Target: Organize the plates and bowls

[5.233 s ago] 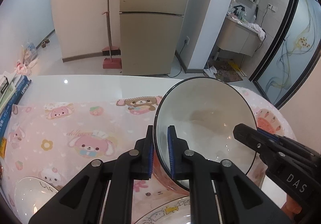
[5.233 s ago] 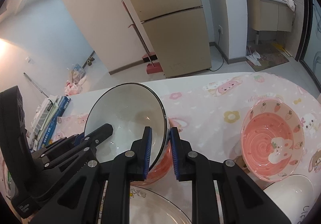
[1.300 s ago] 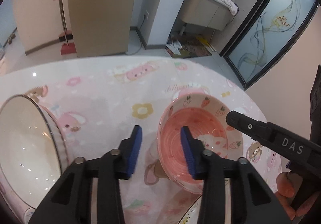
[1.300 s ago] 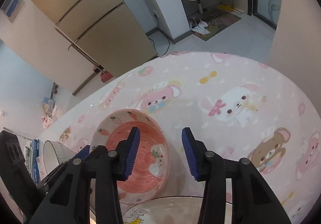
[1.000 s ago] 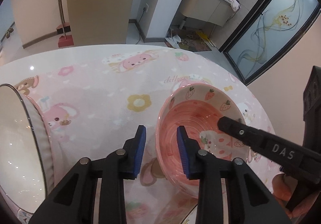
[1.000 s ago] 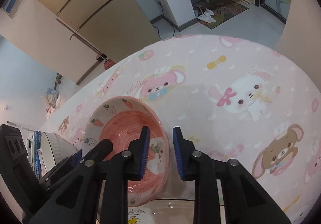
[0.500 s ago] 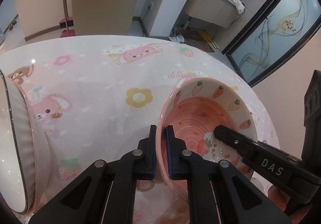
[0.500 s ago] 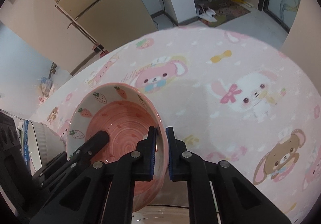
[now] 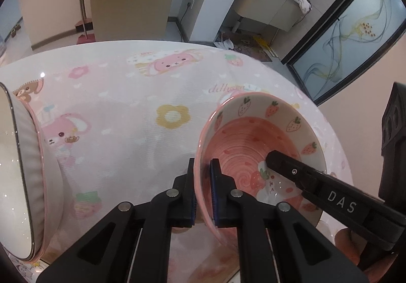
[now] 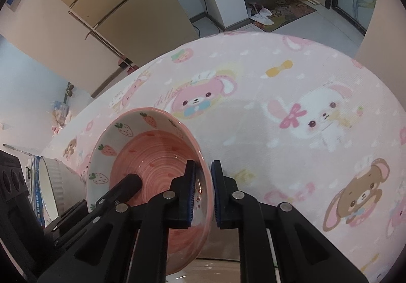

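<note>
Your left gripper (image 9: 202, 188) and right gripper (image 10: 203, 191) both have their fingers clamped on opposite rims of the tilted strawberry bowl (image 9: 256, 141) above the table (image 9: 121, 95).

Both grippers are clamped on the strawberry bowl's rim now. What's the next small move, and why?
Probably lift it a little, both sides together. The left hand-held gripper and right hand-held gripper each pinch opposite rims of the strawberry bowl, which looks tilted over the pink tablecloth.

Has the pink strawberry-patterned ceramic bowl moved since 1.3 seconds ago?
Yes. The pink strawberry bowl now tilts up off the pink cartoon tablecloth, both grippers clamped on its rim.
</note>
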Motion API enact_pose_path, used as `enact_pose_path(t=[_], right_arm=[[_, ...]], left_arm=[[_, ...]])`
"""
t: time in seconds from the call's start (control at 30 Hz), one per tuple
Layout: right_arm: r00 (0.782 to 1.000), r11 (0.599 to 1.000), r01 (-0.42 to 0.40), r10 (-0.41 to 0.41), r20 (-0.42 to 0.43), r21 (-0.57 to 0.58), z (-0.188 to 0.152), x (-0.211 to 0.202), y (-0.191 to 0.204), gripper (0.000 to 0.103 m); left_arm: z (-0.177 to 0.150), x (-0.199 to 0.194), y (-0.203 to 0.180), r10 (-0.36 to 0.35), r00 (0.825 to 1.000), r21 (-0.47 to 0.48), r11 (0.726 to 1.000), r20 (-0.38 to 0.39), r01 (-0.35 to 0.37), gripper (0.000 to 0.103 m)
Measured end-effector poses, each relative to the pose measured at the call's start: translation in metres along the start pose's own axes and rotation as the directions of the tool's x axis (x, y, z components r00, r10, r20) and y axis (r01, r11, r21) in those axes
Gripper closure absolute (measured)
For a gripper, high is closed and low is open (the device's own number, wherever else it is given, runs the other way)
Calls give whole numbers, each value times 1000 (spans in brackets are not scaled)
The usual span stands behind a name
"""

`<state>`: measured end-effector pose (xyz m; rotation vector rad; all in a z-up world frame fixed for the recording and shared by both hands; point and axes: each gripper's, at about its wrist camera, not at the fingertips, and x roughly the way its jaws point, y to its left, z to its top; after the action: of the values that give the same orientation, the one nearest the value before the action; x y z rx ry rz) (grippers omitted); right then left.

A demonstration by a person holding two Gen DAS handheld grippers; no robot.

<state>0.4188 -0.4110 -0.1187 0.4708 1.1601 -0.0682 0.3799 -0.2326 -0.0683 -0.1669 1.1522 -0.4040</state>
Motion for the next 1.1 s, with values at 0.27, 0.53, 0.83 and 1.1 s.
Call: enact_pose_path(t=[0.27, 0.53, 0.83, 1.1], right_arm=[[997, 999, -49, 50, 64, -23, -2, -33, 18, 90], [985, 994, -82, 92, 148, -74, -10, -75, 42, 90], [942, 975, -166, 201, 270, -146, -25, -132, 76, 90], [900, 952, -226, 285, 329, -208, -44, -166, 98, 87]], left_arm=[[7, -39, -1, -6, 996, 1, 1000, 85, 6, 96], [11, -88, 0, -20, 982, -7, 1000, 188, 22, 96], [6, -154, 2, -4, 943, -3, 1000, 332, 5, 95], [-4, -203, 5, -8, 896, 2, 1000, 443, 8, 95]])
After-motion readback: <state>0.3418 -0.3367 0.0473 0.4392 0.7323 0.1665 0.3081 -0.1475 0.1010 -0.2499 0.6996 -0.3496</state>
